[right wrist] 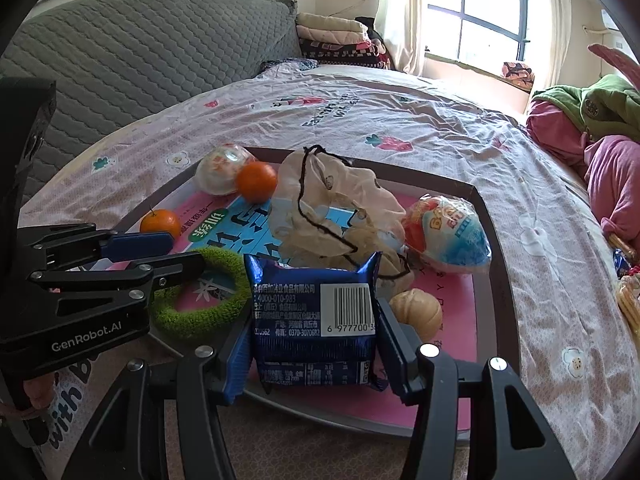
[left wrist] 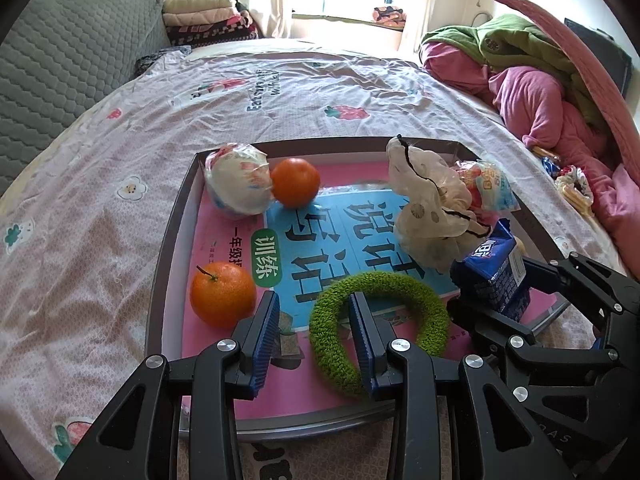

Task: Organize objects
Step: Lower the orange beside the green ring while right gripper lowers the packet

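A grey tray (left wrist: 168,240) lined with a pink and blue book lies on the bed. In it are two oranges (left wrist: 222,294) (left wrist: 295,182), a green knitted ring (left wrist: 424,300), a crumpled cream bag (left wrist: 428,200) and two wrapped toy eggs (left wrist: 236,184) (right wrist: 448,236). My left gripper (left wrist: 314,316) is open, its right finger inside the ring and its left finger outside it. My right gripper (right wrist: 312,328) is shut on a blue snack packet (right wrist: 316,320) over the tray's near right part. A tan walnut-like ball (right wrist: 416,314) lies beside it.
A grey quilted headboard (left wrist: 68,72) stands at the left. Piled pink and green bedding (left wrist: 536,80) and some small snack packets (left wrist: 572,184) lie at the right. Folded blankets (left wrist: 208,16) sit by the window.
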The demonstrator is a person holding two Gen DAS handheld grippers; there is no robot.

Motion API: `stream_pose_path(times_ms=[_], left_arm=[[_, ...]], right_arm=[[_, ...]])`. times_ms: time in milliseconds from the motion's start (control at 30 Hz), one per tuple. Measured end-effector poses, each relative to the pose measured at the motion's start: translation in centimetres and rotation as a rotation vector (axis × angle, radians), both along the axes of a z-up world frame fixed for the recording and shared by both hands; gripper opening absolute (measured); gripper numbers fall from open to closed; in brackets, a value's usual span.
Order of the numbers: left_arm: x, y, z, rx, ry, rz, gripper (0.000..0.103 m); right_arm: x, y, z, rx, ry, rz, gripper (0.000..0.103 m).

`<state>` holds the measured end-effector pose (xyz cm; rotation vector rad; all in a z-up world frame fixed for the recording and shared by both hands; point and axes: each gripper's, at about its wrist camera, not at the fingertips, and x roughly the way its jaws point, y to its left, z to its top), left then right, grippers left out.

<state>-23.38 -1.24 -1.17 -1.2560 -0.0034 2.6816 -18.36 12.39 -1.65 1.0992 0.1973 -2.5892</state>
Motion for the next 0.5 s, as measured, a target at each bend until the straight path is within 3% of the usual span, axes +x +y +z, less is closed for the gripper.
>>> stream_pose_path(times_ms=[500], left_arm=[[0.24, 0.23, 0.2, -0.007, -0.001, -0.006, 0.038]], right_arm=[[0.04, -0.13, 0.11, 0.003, -0.025, -0.007, 0.055]])
